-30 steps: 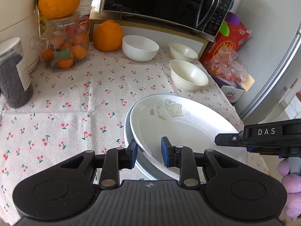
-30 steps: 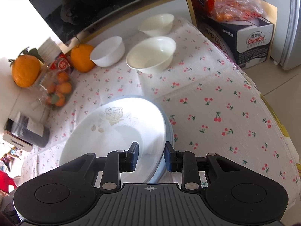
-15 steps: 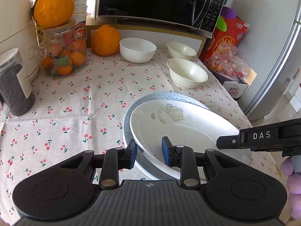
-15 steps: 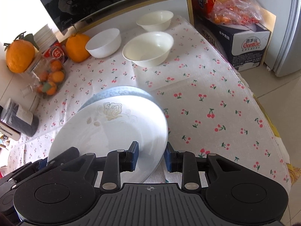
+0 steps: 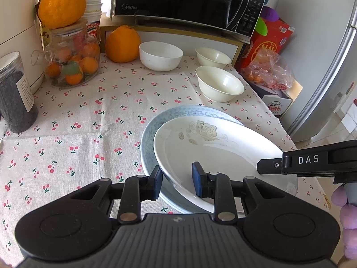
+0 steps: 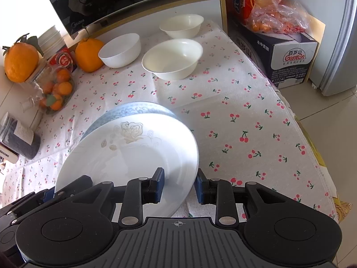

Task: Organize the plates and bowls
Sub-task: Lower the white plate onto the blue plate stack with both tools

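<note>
Plates lay low in the centre of both frames: a white rose-patterned plate (image 5: 214, 154) was held tilted over a blue-rimmed plate (image 5: 178, 111), its rim clamped between the pads of the left gripper (image 5: 176, 182) and of the right gripper (image 6: 179, 184). Three white bowls (image 5: 160, 55) stood apart toward the upper middle on the cherry-print tablecloth (image 5: 78, 122), below the microwave (image 5: 189, 2).

Bright daylight, sharp focus, glare on the white plate (image 6: 133, 160), fisheye-bent edges.
</note>
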`<state>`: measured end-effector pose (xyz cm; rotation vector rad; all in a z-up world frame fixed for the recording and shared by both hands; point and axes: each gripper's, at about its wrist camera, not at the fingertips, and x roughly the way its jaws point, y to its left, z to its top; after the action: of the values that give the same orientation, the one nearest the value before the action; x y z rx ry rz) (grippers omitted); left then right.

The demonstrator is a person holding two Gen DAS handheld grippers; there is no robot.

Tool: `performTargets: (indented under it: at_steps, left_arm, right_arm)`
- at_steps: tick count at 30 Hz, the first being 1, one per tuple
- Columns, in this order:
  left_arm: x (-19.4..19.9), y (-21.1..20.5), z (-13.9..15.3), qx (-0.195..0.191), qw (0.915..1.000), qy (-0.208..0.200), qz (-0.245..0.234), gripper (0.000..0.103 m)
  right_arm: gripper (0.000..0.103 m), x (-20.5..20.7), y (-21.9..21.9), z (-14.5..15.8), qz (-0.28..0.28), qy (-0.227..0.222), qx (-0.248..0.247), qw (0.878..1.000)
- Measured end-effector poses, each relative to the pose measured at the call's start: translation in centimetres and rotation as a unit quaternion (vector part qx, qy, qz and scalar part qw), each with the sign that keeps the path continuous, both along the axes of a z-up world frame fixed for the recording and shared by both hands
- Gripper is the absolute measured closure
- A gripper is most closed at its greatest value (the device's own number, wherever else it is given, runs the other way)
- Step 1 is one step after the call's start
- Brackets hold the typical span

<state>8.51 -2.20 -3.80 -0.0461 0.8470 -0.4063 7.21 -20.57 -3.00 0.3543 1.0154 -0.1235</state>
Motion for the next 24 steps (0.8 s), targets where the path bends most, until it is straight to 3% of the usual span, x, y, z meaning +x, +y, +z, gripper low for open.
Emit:
performTargets:
  at_steps: [24]
  left_arm:
    - [-0.19, 0.17, 0.42, 0.020, 0.9997, -0.009, -0.007, 0.079]
  right_arm:
    - [0.087, 0.49, 0.10, -0.23, 0.011, 0.004, -0.030, 0.999]
